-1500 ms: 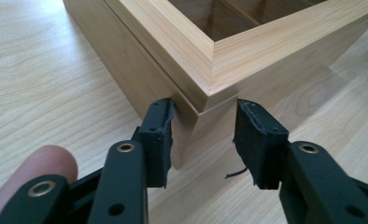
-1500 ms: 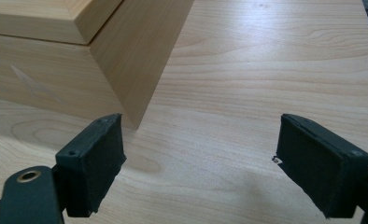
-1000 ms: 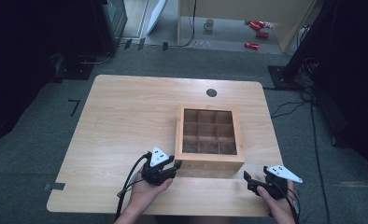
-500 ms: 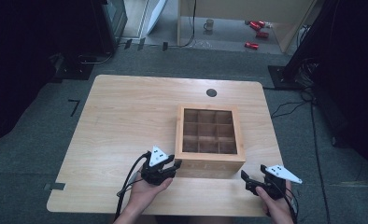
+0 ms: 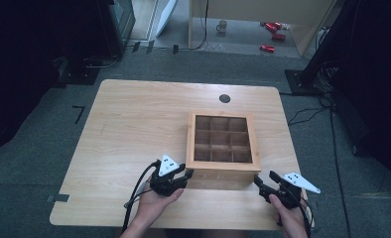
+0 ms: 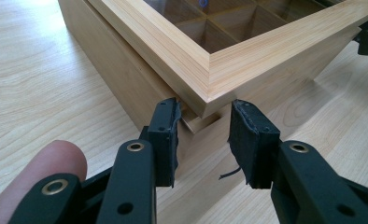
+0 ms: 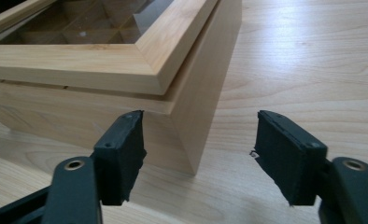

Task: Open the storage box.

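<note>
Left gripper jaws clamp the near-left corner of the square wooden glass-lidded compartment box, lower centre; right gripper jaws apart, just been closing around the near-right corner. Corner grips could slip, skewing the box on the worktop.

box: far corners cut off by frame edge | floor items: too small, possibly red cans

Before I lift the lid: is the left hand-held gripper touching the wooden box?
Cannot tell. In the left gripper view the left hand-held gripper straddles the near corner of the wooden box, but neither contact nor a gap at its pads is plain.
</note>
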A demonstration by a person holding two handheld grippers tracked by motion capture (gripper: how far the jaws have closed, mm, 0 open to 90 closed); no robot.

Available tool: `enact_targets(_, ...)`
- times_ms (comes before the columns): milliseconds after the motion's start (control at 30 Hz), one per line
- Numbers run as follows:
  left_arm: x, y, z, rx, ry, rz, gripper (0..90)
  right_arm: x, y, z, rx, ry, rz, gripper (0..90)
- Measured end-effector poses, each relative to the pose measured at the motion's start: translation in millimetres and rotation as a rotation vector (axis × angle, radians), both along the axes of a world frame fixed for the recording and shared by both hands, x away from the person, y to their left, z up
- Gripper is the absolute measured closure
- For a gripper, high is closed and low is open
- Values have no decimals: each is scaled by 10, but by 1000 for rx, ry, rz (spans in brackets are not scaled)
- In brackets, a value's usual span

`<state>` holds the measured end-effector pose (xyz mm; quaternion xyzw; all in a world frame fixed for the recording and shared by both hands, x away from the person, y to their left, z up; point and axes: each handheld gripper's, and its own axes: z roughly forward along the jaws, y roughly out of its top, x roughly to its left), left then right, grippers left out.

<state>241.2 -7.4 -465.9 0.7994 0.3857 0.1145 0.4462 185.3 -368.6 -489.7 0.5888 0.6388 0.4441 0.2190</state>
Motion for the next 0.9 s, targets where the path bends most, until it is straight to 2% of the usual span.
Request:
enact_targets(200, 1, 0, -1, 1, 1, 0, 633, 26, 36, 3, 33, -11, 6, 397)
enact_targets(400, 2, -1, 1, 1, 3, 0, 633, 47, 63, 6, 55, -14, 11, 401)
enact_targets(733, 11, 16, 8, -12, 6, -5, 629, 56, 59, 21, 51, -33, 8, 402)
enact_targets(900, -26, 94, 32, -24, -2, -10, 584, 70, 65, 40, 50, -23, 13, 401)
